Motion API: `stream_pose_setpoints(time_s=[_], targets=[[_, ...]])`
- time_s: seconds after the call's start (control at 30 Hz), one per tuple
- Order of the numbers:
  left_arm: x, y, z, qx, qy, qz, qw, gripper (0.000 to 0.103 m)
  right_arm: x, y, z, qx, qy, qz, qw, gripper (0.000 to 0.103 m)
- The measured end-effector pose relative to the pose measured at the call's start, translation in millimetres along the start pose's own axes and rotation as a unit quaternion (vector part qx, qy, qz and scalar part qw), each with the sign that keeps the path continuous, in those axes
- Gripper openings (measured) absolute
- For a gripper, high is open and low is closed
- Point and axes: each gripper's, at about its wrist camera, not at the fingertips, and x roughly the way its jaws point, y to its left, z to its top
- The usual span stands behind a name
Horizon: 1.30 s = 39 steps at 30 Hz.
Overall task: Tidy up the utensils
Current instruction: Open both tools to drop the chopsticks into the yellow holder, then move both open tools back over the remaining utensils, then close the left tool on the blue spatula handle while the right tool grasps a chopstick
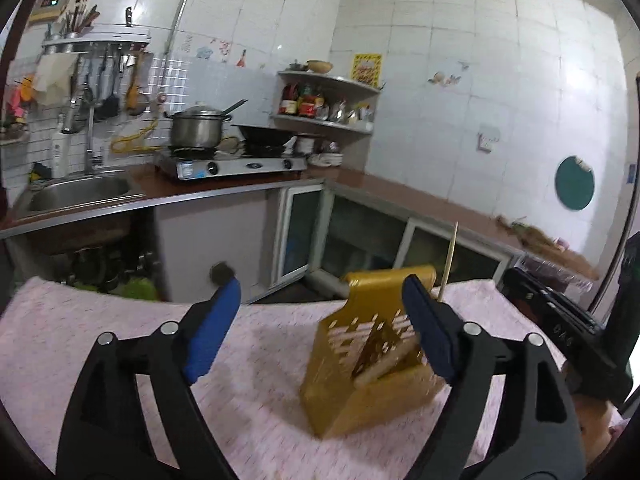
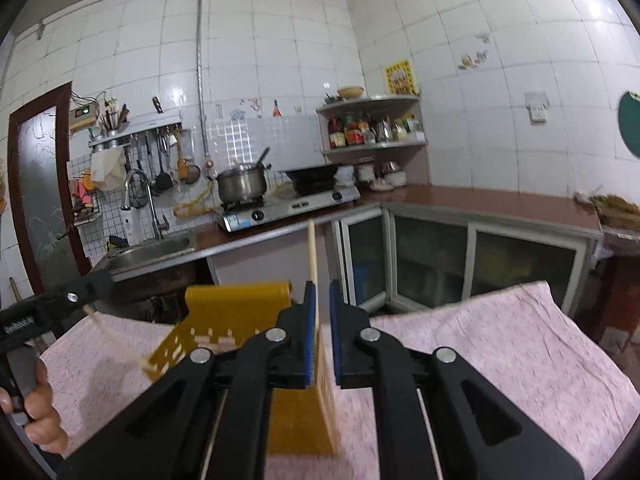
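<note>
Chopstick [image 2: 312,256] pinched in right hand-held gripper [image 2: 322,336], clear only in right view; left hand-held gripper [image 1: 320,328] wide apart, empty.

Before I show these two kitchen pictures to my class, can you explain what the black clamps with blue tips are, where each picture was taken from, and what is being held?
They are hand-held grippers, one in each of a person's hands, each with a camera looking along its fingers. The left camera shows the left gripper open and empty. The right camera shows the right gripper shut on a chopstick. A yellow utensil holder stands on the table's pink cloth with another chopstick inside. The person's hand shows at the left edge.
</note>
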Motion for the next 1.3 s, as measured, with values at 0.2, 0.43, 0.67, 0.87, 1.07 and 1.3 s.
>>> stream_pose_setpoints(time_s=[0.2,0.43,0.67,0.87,1.07,1.3], targets=[[-48,8,-12,-0.005,0.032,0.015,0.9994,0.098,-30,1,-20,-0.005,0.067,-0.031,0.997,0.008],[-77,10,-59,0.001,0.134,0.027,0.9907,0.098,-52,5,-62,-0.003,0.184,-0.038,0.982,0.04],[-74,18,-107,0.001,0.217,0.051,0.9748,0.098,-54,11,-115,0.001,0.284,-0.045,0.958,0.066],[-68,26,-132,0.017,0.269,0.08,0.9597,0.098,-65,15,-135,0.013,0.336,-0.068,0.939,0.088],[-74,28,-135,0.021,0.274,0.087,0.9575,0.098,-69,8,-136,0.041,0.354,-0.075,0.931,0.09],[-70,30,-141,0.02,0.292,0.085,0.9526,0.098,-67,27,-131,0.011,0.343,-0.063,0.937,0.073]])
